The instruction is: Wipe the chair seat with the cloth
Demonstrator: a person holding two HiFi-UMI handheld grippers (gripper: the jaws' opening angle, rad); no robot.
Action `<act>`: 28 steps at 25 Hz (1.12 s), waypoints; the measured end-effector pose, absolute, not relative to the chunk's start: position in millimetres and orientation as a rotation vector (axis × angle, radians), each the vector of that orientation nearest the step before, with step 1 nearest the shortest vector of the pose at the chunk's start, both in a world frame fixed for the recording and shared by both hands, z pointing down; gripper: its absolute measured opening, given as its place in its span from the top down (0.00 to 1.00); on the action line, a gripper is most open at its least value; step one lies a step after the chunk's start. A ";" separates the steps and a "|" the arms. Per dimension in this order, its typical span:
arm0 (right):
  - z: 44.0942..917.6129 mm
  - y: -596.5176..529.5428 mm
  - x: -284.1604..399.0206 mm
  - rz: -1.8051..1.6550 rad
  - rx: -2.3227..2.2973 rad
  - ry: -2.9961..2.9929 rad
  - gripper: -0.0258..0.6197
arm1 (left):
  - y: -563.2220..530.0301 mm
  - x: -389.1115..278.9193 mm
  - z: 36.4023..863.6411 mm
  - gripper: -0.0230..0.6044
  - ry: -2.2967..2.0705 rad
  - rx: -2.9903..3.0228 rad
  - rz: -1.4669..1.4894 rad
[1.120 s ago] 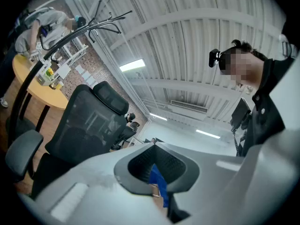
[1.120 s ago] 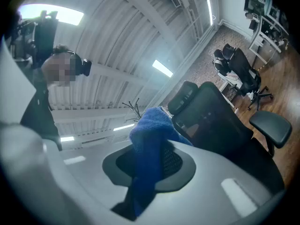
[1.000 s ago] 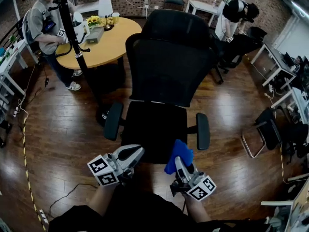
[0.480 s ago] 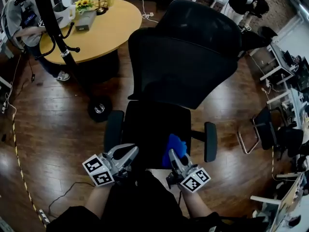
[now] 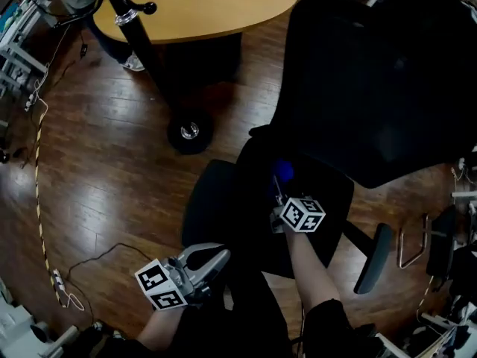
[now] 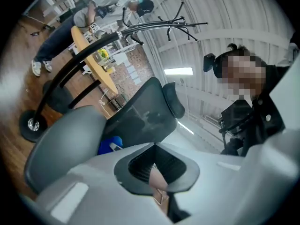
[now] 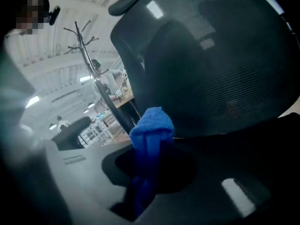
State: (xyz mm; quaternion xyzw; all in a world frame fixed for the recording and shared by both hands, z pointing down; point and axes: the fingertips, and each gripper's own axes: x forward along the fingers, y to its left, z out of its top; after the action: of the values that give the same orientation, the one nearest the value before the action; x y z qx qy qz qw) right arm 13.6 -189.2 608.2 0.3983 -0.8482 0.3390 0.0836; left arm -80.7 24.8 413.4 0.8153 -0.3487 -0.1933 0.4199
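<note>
Cloth (image 5: 284, 171), blue, clamped in right tongs (image 5: 278, 185), arm stretched over chair seat (image 5: 332, 196), left tongs (image 5: 218, 258) closed, empty, low beside body

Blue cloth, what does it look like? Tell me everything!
The blue cloth is bright and fuzzy like a towel, bunched into a soft wad. The right tongs are shut on it, so it pokes out past their tips. It sits low over the black chair seat, near the backrest; whether it touches the seat is unclear.
</note>
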 end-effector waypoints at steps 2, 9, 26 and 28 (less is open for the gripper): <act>643.1 -220.7 -3.2 0.974 1.188 -2.471 0.87 | 24.7 -83.3 420.1 0.96 -0.884 2.016 -0.519; 701.7 -246.9 -67.3 0.795 1.087 -2.313 0.87 | 42.4 -114.9 423.0 0.96 -0.952 1.985 -0.526; 707.8 -227.5 222.7 0.773 1.566 -1.902 0.87 | 1.4 -57.7 439.9 0.96 -0.765 2.082 -0.347; 711.6 -217.3 270.6 0.782 1.640 -1.826 0.87 | -6.4 -50.4 444.2 0.96 -0.748 2.084 -0.328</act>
State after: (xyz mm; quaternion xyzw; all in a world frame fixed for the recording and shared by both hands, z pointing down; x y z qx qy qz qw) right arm 270.6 -217.3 711.6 0.6113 -0.6807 0.2915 0.2792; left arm -50.4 -6.4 444.2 0.8378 -0.3008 -0.1318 0.4362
